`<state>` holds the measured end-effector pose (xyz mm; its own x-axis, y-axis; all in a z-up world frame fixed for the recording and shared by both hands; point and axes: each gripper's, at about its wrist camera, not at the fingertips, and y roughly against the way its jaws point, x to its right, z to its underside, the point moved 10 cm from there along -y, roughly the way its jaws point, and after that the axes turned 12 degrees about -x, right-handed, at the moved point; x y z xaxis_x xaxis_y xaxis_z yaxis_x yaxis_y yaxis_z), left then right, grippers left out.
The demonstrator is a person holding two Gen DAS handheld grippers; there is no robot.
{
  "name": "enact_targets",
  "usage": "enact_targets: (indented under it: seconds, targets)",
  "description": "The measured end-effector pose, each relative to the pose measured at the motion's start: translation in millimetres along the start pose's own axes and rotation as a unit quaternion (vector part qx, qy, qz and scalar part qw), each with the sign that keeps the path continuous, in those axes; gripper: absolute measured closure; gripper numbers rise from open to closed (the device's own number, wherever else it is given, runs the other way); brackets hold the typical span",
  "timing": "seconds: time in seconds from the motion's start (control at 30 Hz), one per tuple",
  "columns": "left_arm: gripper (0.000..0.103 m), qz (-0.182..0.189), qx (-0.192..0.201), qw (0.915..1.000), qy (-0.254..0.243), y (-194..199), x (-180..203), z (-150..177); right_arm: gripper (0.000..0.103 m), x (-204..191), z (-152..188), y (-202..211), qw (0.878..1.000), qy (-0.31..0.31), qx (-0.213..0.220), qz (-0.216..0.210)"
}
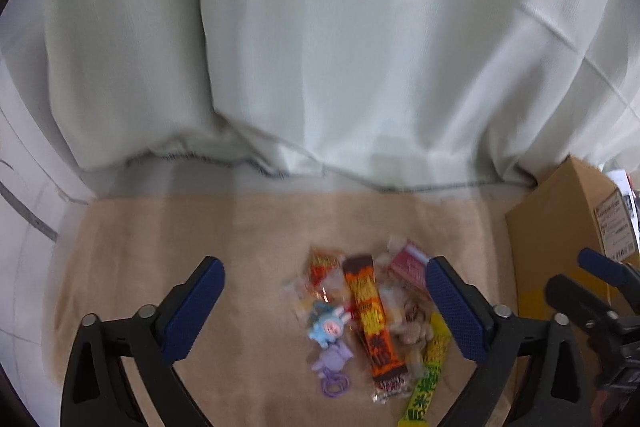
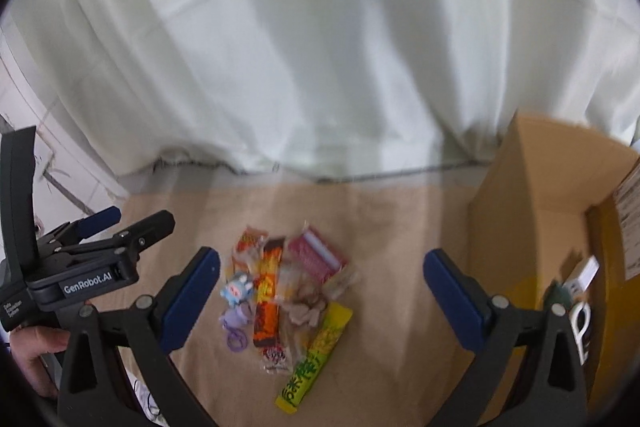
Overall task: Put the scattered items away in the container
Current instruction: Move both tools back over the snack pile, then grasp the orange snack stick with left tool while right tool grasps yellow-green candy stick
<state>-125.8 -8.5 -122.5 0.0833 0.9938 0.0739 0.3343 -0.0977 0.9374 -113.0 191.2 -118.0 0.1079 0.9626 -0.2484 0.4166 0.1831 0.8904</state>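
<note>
A small heap of scattered items lies in the middle of a beige cloth spread over the worktop: a long orange and brown snack bar, a yellow-green stick packet at the near right edge of the heap, a pink packet at the far side, a blue bunny charm and a purple charm with a ring at the left edge, plus several clear-wrapped sweets too blurred to name. The pieces overlap and touch one another. To the right of the heap, apart from it, stands an open cardboard box, the container; some small white things already lie inside it. The right hand-held gripper hovers above the heap with its blue-padded fingers spread wide and nothing between them. The left hand-held gripper likewise hangs over the heap, fingers wide apart and empty. Nothing is yet grasped, so the step in hand appears to be choosing and reaching for an item. The next move likely calls for lowering one gripper onto a piece at the heap's edge, such as the yellow-green packet, and closing across its narrow width without dragging its neighbours. A pale curtain hangs behind.
</note>
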Motion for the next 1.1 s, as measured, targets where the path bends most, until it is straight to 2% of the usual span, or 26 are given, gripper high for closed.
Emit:
enact_targets:
  seconds: [0.03,0.07,0.13,0.27,0.3,0.33,0.4,0.53,0.87,1.03,1.07,1.1]
  targets:
    - [0.013,0.004,-0.012,0.9999,-0.003,-8,2,6,0.007,0,5,-9,1.0,0.0,-0.012,0.001]
    - [0.016,0.004,-0.023,0.9997,-0.007,-17,5,13,0.009,0,11,-15,1.0,-0.001,-0.023,0.003]
    - [0.031,0.0,-0.037,0.9992,-0.013,-31,8,24,0.019,2,23,-29,0.999,-0.007,-0.044,0.0]
    - [0.034,0.01,-0.071,0.9972,-0.02,-57,18,46,0.031,5,50,-56,0.996,-0.017,-0.088,-0.006]
    - [0.034,0.013,-0.077,0.9967,-0.022,-62,20,50,0.035,6,56,-62,0.995,-0.018,-0.099,-0.002]
    - [0.034,0.017,-0.081,0.9963,-0.025,-66,22,54,0.045,7,64,-69,0.994,-0.018,-0.11,0.0]
    - [0.034,0.021,-0.091,0.9952,-0.029,-74,26,62,0.053,6,76,-80,0.992,-0.018,-0.127,-0.003]
    - [0.042,0.027,-0.106,0.9934,-0.037,-86,32,74,0.056,4,96,-97,0.988,-0.019,-0.153,-0.003]
    - [0.042,0.02,-0.136,0.9891,-0.051,-112,41,90,0.057,-8,120,-125,0.981,-0.027,-0.192,-0.011]
    - [0.042,0.01,-0.141,0.9884,-0.056,-119,45,85,0.056,-18,123,-131,0.98,-0.002,-0.199,0.007]
    - [0.042,0.008,-0.142,0.9883,-0.055,-121,46,84,0.058,-18,124,-131,0.98,0.003,-0.199,0.011]
    - [0.042,0.006,-0.144,0.988,-0.055,-124,46,83,0.065,-19,124,-132,0.98,0.007,-0.199,0.013]
